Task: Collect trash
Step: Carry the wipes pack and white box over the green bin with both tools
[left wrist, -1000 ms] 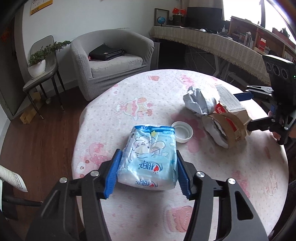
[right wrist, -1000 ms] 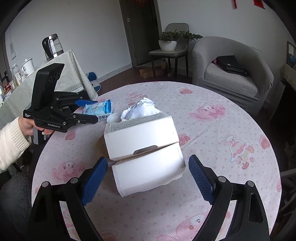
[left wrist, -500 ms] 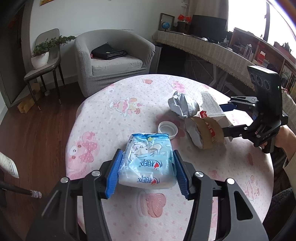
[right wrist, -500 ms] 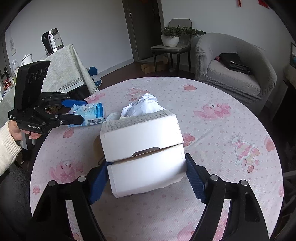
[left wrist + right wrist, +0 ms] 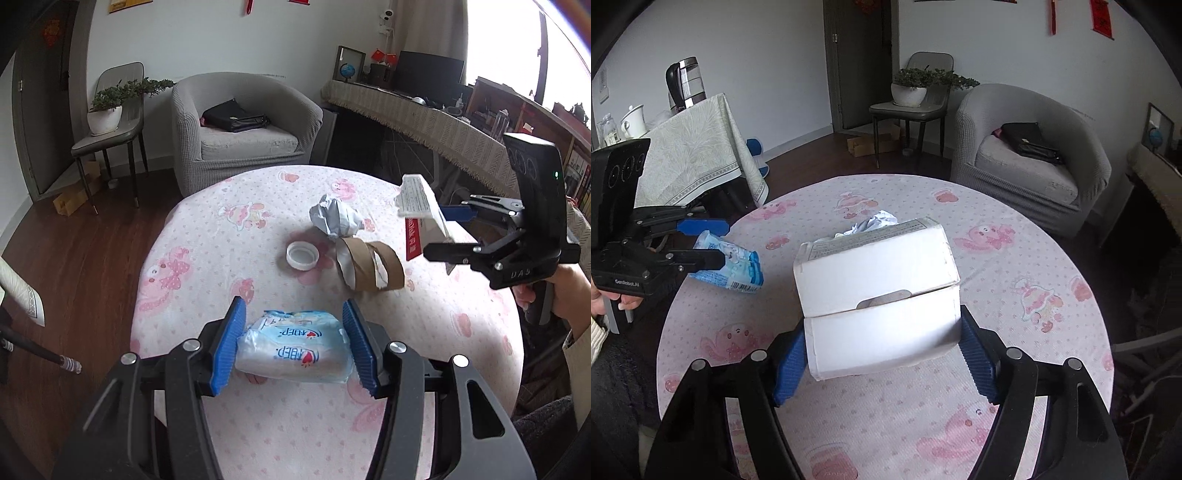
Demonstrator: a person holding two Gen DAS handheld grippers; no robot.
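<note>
- Near end of the white box (image 5: pixel 879 295) hidden between the blue fingers (image 5: pixel 977 363); underside out of sight.
- Crumpled paper (image 5: pixel 877 222) mostly hidden behind the box in the right wrist view.
- Print on the box's label side (image 5: pixel 415 197) too small to read.
- Tissue pack (image 5: pixel 293 347) with lettering only partly legible; sides covered by the pads.
- Person's hand (image 5: pixel 569 291) cut off by the right edge.
- Tabletop (image 5: pixel 1015 258) near rim hidden under the gripper bodies.
</note>
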